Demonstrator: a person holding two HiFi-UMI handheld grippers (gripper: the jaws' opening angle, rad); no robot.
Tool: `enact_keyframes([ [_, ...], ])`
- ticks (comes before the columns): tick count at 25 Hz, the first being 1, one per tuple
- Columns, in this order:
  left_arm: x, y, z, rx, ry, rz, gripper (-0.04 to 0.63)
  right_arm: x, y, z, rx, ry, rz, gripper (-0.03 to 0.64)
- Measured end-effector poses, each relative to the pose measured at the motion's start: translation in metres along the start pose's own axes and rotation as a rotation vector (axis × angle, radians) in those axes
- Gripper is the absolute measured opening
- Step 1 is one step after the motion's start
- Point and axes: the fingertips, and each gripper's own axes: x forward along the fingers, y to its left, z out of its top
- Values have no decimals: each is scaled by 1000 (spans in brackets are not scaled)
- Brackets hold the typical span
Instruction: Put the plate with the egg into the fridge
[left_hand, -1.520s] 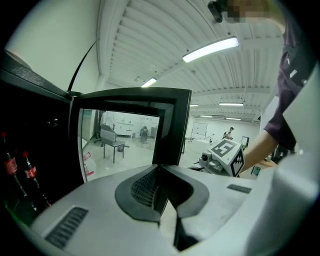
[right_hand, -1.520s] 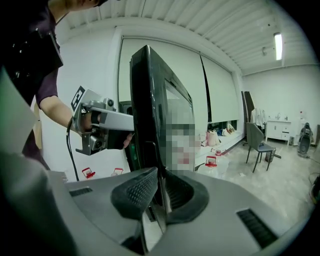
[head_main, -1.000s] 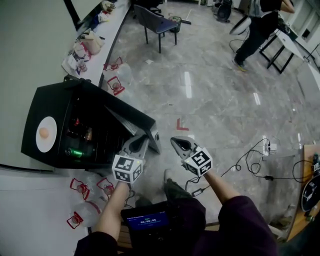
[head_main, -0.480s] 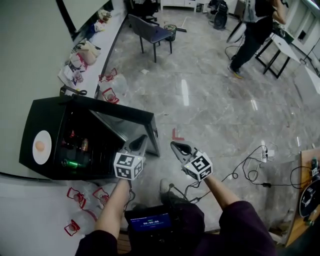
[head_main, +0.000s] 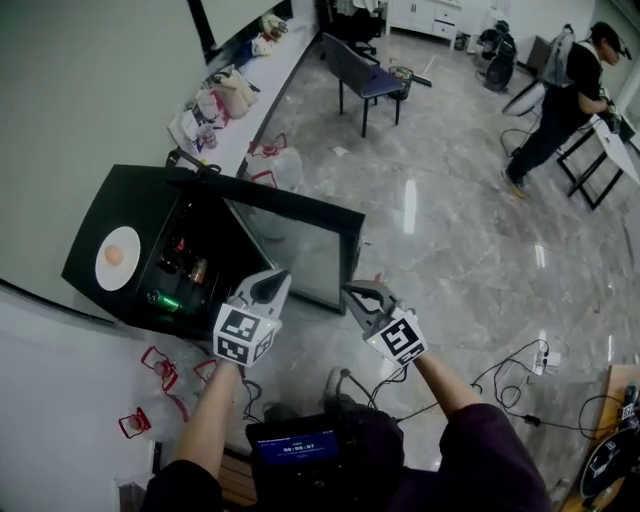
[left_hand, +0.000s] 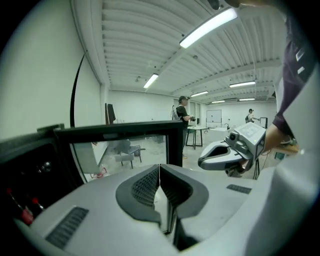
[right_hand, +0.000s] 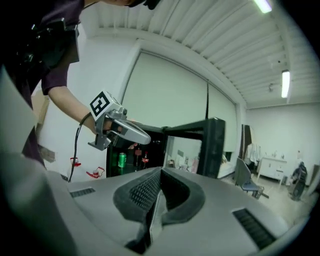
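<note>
Lying flat, face up, plate (head_main: 106, 272) with egg (head_main: 114, 255) tops fridge (head_main: 150, 208)

One fridge (head_main: 150, 200), one plate (head_main: 122, 276), one egg (head_main: 114, 255), two tools (head_main: 277, 279) (head_main: 353, 291).

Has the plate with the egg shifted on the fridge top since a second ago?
No. The plate with the egg lies at the same spot on the fridge top; only the head view has swung.
</note>
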Motion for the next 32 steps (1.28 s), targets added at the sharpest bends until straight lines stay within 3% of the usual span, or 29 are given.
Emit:
enact_keyframes([
  [10,-147,115,43,275,145,146,9,129,100,157,-492,-164,300,9],
  [14,-194,165,47,322,169,192,8,182,151,204,-689,-203,396,11],
  [19,-236,232,41,363,221,199,9,243,201,228,-923,-193,466,17],
  [24,-274,300,27,327,313,158,9,280,224,232,-1127,-141,487,55],
  [27,-291,335,3,272,411,78,13,292,230,224,-1176,-86,519,72],
  [30,-302,360,-30,192,536,-22,85,298,236,220,-1200,-65,539,84],
  [32,-303,365,-43,129,587,-94,95,302,236,213,-1221,-48,537,86],
])
